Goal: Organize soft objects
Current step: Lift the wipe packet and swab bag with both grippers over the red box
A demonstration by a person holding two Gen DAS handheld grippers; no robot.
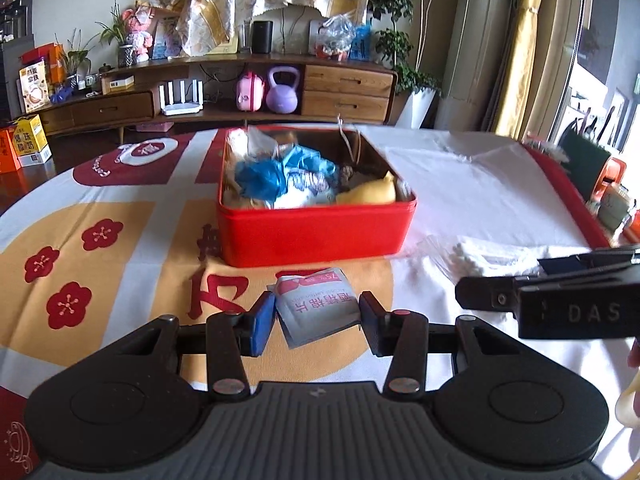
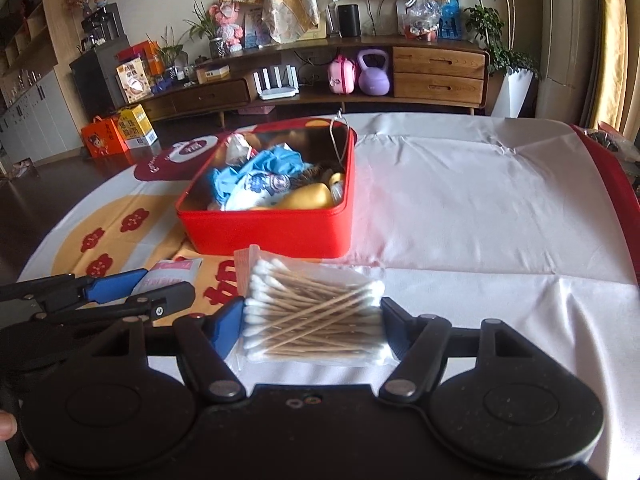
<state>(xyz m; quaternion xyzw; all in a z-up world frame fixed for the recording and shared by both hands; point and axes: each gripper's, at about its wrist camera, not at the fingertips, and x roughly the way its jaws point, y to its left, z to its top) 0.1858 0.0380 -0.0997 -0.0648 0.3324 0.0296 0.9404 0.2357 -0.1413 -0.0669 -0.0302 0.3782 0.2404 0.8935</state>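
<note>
Currently gripping alcohol-pad sachet [image 1: 316, 304] in left gripper [image 1: 318, 322], clamping bag of cotton swabs [image 2: 316, 316] in right gripper [image 2: 314, 326]; both hovering above tablecloth [image 2: 460, 216], near red tin [image 1: 316, 232].

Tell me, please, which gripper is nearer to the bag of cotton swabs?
Right. The right gripper has the bag of cotton swabs between its fingers; the left gripper is off to the side, closed on a wipe packet.

Low wooden sideboard [image 2: 320, 76] against the wall; yellow curtains [image 1: 520, 44] by bright window.
</note>
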